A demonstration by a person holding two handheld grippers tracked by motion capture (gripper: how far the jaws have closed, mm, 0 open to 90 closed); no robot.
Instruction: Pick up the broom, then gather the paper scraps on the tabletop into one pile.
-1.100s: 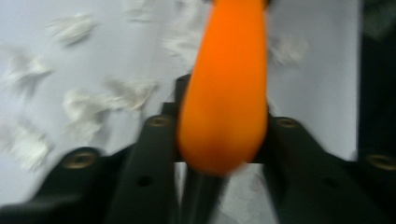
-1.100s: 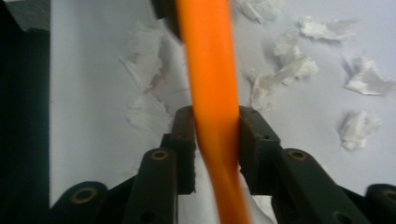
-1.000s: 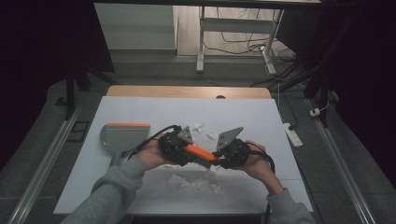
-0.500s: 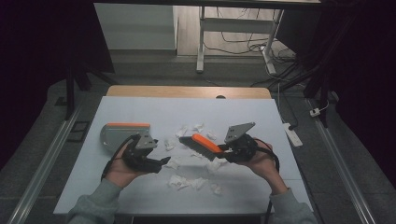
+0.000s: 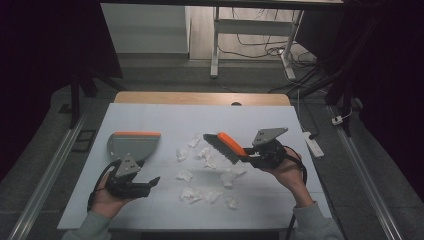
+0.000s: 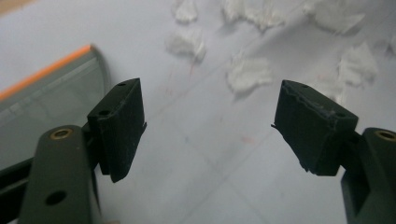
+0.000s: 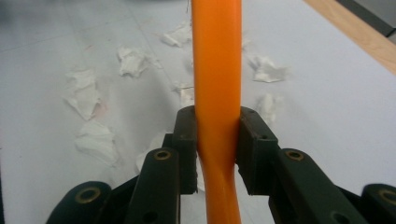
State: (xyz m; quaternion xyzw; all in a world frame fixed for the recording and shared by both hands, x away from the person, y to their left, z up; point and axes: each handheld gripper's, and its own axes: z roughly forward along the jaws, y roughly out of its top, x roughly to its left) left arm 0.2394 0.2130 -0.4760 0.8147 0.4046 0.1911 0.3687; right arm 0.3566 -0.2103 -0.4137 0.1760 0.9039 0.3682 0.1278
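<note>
A brush (image 5: 224, 146) with an orange handle (image 7: 217, 65) and black bristles hangs over the middle of the white table (image 5: 160, 120). My right gripper (image 5: 248, 156) is shut on that handle (image 7: 217, 140), with the bristle end pointing left. Several white paper scraps (image 5: 192, 195) lie under and around it. A grey dustpan (image 5: 131, 143) with an orange edge lies at the left (image 6: 46, 93). Just in front of the dustpan my left gripper (image 5: 150, 184) is low over the table, jaws pointing right. Its jaws (image 6: 215, 116) have just been opening and stand wide with nothing between them.
More scraps (image 6: 247, 74) lie ahead of the left gripper and beside the brush (image 7: 133, 60). The table's wooden back edge (image 5: 200, 98) runs behind. A white power strip (image 5: 313, 142) lies off the right edge. Rails flank the table on the floor.
The left gripper left the brush, which both grippers had held together, and moved left and toward the near edge. The right gripper shifted a little right, still holding the brush.
</note>
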